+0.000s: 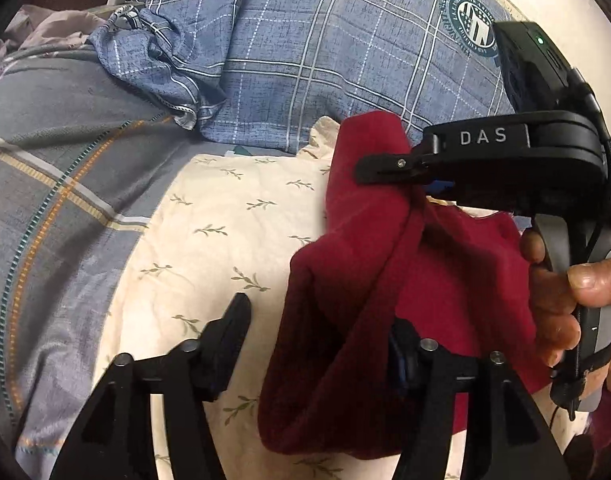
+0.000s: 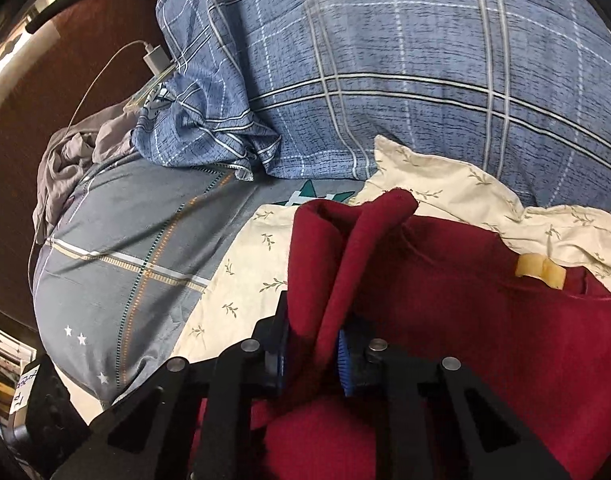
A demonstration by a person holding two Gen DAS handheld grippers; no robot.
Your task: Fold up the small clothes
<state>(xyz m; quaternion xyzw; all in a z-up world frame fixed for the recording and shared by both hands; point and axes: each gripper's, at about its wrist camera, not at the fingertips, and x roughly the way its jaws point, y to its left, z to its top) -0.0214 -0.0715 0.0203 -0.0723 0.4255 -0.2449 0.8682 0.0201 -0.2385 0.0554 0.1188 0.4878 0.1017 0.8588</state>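
Two tongs: both work one dark red garment (image 1: pixel 345 280) over a bed.
Grey striped bedcover (image 1: pixel 65 168): lies at the far left, bare, not part of the work.
Cream leaf-print cloth (image 1: pixel 225 240): spread under the red garment, probably as the folding surface.
Left tongs (image 1: pixel 321 344): stand apart; the left finger is clear over the cream cloth, the right finger is draped by red fabric, so I judge nothing is pinched.
Red garment: hangs in the middle between the two tools, lifted off the cream cloth at its upper fold, likely to be carried over.
Right tongs (image 2: pixel 311 350): clamped together on a raised fold of the red garment, blue pads pressing both sides.
Hand (image 1: pixel 565 292): grips the right tool's handle.
Blue checked quilt (image 2: pixel 385 80): bunched behind.
Hidden: the garment's kind and full outline; its lower edge is cut off by the tools.
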